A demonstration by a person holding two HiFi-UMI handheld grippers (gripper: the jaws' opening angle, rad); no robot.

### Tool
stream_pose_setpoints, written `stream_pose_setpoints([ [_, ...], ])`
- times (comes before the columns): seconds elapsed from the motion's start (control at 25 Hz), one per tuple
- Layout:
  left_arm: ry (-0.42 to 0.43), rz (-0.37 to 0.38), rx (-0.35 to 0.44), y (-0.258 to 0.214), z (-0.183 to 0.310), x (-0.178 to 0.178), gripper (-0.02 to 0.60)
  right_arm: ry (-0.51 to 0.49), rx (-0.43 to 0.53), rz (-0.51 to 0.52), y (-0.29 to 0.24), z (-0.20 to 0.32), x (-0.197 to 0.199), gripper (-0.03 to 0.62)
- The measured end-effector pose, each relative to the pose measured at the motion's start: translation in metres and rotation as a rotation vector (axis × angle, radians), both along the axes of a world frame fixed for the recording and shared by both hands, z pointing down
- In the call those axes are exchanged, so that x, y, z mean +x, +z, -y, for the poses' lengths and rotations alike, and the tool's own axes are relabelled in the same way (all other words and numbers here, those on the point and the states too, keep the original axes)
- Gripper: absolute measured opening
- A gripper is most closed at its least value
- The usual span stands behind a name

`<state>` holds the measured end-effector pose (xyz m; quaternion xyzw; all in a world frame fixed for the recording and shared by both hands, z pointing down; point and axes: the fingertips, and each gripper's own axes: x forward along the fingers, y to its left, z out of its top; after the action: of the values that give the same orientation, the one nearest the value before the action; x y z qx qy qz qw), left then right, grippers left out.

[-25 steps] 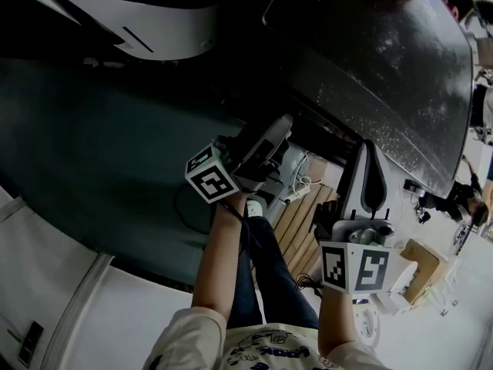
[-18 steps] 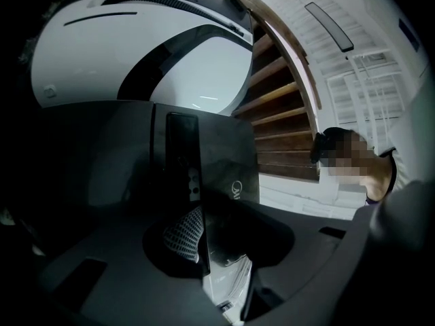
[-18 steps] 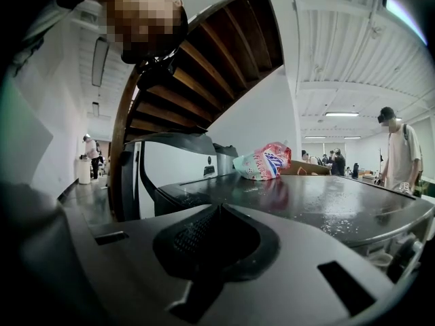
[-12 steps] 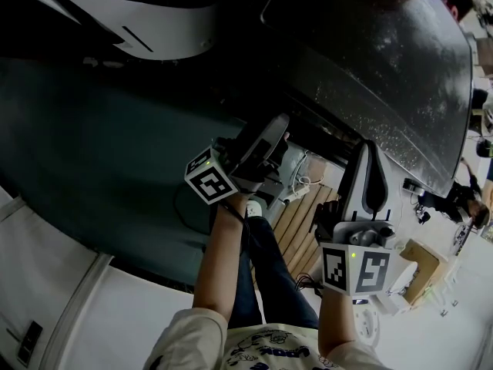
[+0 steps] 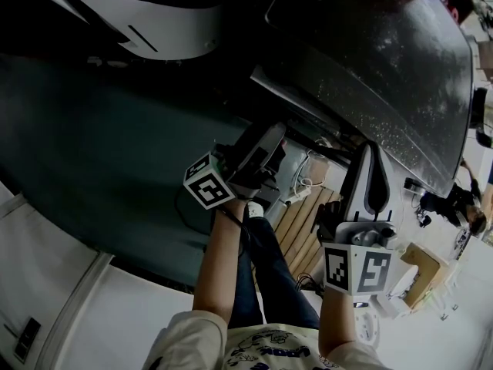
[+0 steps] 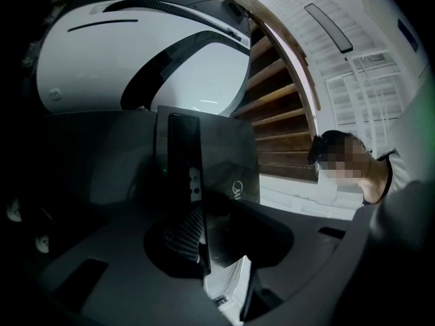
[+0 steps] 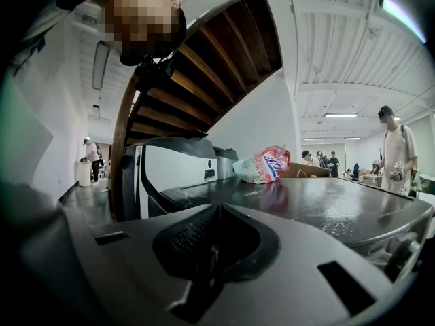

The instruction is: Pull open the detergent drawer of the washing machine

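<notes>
We have the left gripper up against the front of the dark grey, speckle-topped washing machine, which fills the head view from 12 to 3 o'clock. In the left gripper view the jaws have just been closing. Between them now stands the thin, glossy dark front panel of the detergent drawer, rising toward 12 o'clock from the fingertips, with the mesh-textured pad pressed against its side. We read that as a firm grip on the panel.

In the head view a paler grey strip juts from under the machine's top edge, at about 1 o'clock from the left gripper. We judge this to be the drawer already drawn out a little way. How far it runs we cannot tell, since the underside is in shadow.

The right gripper hangs at 4 o'clock from the left one, apart from the drawer. Its jaws are together with nothing between them, and its own view looks across the machine's top at a red, white and blue plastic bag at 1 o'clock.

So reaching and gripping look done and the pull looks begun. What we judge to remain is most of the draw toward us, until the compartments show.
</notes>
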<state>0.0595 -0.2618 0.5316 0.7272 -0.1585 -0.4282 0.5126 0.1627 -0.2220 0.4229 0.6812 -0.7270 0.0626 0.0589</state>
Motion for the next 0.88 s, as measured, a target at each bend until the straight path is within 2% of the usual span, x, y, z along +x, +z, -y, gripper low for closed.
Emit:
stream_pose_setpoints([
  [0.88, -0.034, 0.021, -0.005, 0.000, -0.049, -0.024, 0.126, -0.051, 0.029, 0.023, -0.014, -0.029, -0.006, 0.023],
])
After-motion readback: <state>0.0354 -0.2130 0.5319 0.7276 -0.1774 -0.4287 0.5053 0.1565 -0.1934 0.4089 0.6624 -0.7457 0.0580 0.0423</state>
